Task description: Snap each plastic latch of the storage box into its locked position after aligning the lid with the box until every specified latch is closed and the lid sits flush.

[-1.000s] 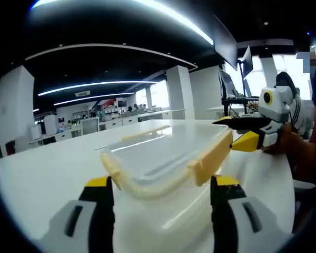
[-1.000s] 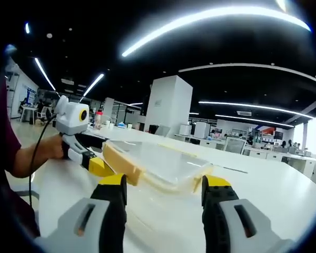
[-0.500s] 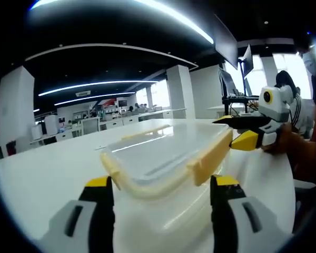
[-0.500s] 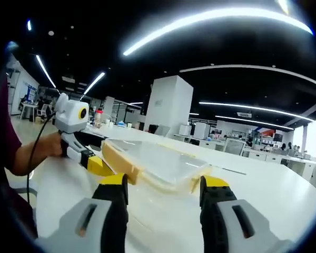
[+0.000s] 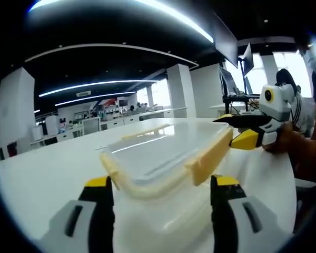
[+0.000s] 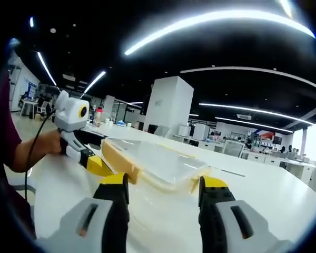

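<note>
A translucent storage box (image 5: 163,221) stands on a white table, its clear lid (image 5: 158,150) on top with cream-yellow latches. My left gripper (image 5: 162,187) is open, its jaws standing on either side of the box's near end, below the front latch (image 5: 147,187). The right gripper (image 5: 234,132) reaches in from the right, held by a hand, its tips at the side latch (image 5: 210,155). In the right gripper view my right gripper (image 6: 166,187) is open astride the box (image 6: 158,211). There the left gripper (image 6: 97,158) touches the long latch (image 6: 121,161) on the lid (image 6: 158,163).
The white table (image 5: 42,174) stretches wide around the box. A person's hand and forearm (image 6: 34,153) hold the left gripper. Monitors on a stand (image 5: 234,79) rise behind the right gripper. Desks and white pillars (image 6: 168,105) fill the office beyond.
Both views have shifted very slightly. The box, lid and both grippers keep the same places relative to each other.
</note>
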The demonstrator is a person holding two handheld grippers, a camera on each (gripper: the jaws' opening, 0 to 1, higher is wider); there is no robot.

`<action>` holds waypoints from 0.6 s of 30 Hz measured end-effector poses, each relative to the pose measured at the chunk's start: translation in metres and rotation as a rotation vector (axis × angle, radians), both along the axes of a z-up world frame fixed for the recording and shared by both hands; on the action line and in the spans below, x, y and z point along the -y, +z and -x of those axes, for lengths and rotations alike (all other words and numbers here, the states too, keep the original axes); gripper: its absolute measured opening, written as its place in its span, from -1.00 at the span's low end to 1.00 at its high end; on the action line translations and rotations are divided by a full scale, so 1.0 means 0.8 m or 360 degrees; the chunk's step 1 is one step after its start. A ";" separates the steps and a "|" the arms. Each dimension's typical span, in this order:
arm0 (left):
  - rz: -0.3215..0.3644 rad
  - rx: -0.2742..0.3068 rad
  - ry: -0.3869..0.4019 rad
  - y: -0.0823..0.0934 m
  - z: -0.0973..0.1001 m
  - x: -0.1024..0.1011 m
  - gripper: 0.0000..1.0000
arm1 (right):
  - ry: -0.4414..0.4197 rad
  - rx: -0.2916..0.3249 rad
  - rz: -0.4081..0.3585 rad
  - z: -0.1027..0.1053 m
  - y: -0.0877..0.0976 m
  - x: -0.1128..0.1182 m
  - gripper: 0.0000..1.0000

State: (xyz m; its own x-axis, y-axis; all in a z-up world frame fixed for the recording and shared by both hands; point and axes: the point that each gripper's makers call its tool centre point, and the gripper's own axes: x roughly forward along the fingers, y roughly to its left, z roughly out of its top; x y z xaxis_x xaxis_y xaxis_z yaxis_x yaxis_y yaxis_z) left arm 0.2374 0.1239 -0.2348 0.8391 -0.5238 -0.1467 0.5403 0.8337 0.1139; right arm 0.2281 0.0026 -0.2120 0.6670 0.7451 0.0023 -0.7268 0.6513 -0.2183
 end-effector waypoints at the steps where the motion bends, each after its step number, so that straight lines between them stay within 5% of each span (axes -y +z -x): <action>1: -0.0002 0.0001 0.0001 0.000 0.000 0.000 0.48 | 0.0000 0.0001 0.0001 0.000 0.000 0.000 0.00; 11: -0.0018 0.0003 0.0008 -0.002 0.001 0.000 0.49 | -0.0017 0.0024 0.0044 0.002 -0.001 -0.002 -0.04; 14: -0.0027 0.0015 -0.0002 -0.002 0.001 0.003 0.49 | -0.0060 0.0212 0.0101 0.010 0.016 -0.001 -0.28; 18: -0.0037 0.0013 0.0003 -0.003 0.004 0.002 0.50 | 0.0006 0.0202 0.0144 0.006 0.006 -0.008 -0.24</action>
State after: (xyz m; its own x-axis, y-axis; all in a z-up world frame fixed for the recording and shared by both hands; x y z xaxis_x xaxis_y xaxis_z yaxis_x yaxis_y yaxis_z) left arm 0.2339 0.1220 -0.2371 0.8413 -0.5188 -0.1519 0.5378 0.8318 0.1374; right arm 0.2237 0.0086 -0.2072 0.6629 0.7485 0.0194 -0.6918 0.6222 -0.3664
